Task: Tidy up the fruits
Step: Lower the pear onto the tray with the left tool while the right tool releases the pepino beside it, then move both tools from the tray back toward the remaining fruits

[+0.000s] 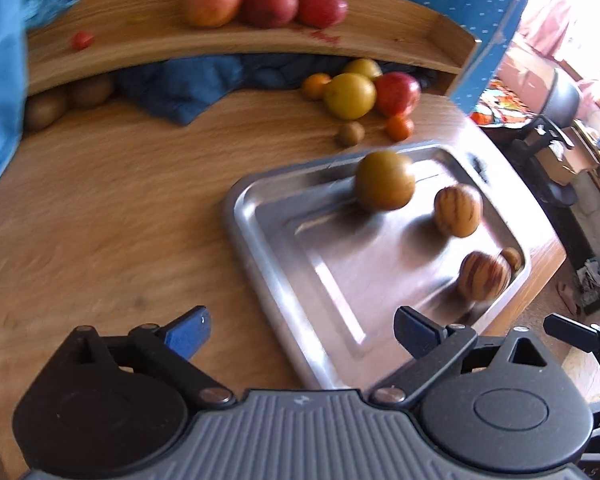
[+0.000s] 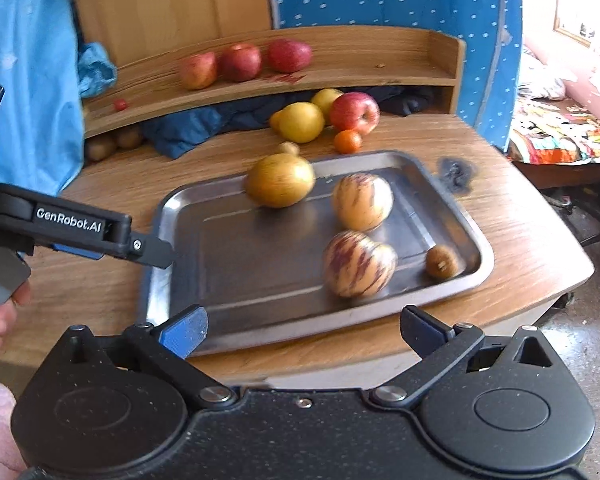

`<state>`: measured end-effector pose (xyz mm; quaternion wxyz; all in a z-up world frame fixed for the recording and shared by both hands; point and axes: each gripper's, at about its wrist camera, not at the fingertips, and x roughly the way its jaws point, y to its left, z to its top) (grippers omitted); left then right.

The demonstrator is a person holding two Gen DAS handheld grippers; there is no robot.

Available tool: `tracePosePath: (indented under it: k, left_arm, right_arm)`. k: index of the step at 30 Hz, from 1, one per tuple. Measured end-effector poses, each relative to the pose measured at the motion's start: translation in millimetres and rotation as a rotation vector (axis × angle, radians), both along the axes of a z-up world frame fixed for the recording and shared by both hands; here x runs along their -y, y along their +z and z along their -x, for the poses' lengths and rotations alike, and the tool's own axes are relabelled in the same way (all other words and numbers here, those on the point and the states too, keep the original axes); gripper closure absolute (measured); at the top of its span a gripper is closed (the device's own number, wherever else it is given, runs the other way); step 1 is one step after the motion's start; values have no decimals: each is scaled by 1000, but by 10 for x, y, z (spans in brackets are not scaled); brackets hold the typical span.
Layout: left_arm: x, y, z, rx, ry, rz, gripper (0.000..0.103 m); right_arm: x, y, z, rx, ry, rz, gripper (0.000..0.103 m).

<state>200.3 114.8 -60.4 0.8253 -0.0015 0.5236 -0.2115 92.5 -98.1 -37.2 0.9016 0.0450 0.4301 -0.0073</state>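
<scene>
A steel tray (image 2: 260,276) (image 1: 340,272) lies on the wooden table. In it are two striped melons (image 2: 362,202) (image 2: 358,264), a kiwi (image 2: 442,262) and a blurred yellow-brown fruit (image 2: 280,184) (image 1: 385,180) by the far rim. My left gripper (image 1: 304,332) is open over the tray's near-left rim and holds nothing. My right gripper (image 2: 304,330) is open above the tray's near edge, also holding nothing. A black finger (image 2: 152,250) of the left gripper reaches in at the tray's left rim.
Behind the tray sit yellow fruits (image 2: 302,122), a red apple (image 2: 355,112), an orange (image 2: 348,141) and a kiwi (image 2: 288,148). Three red fruits (image 2: 240,62) rest on the wooden shelf (image 2: 380,76). Blue cloth (image 2: 188,128) lies under it. A hand (image 2: 0,320) shows at left.
</scene>
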Motion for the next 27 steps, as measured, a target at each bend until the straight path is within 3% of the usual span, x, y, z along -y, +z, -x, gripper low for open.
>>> tracePosePath:
  k: [8,13,20,27]
  left_arm:
    - [-555,17,309,-42,123,-34,1]
    - [-867,122,383,-19,213,-42,1]
    - [-961,173,226,11,235,-56,1]
    - [-795,181,-234,22,235,-40,1]
  right_arm:
    - [-332,25,179,18,77,-57,1]
    - [-509,119,136,59,126,-81,1]
    - [-602,179,-42,100,186,-89,1]
    - [-487,257,-356,146,222,-43,1]
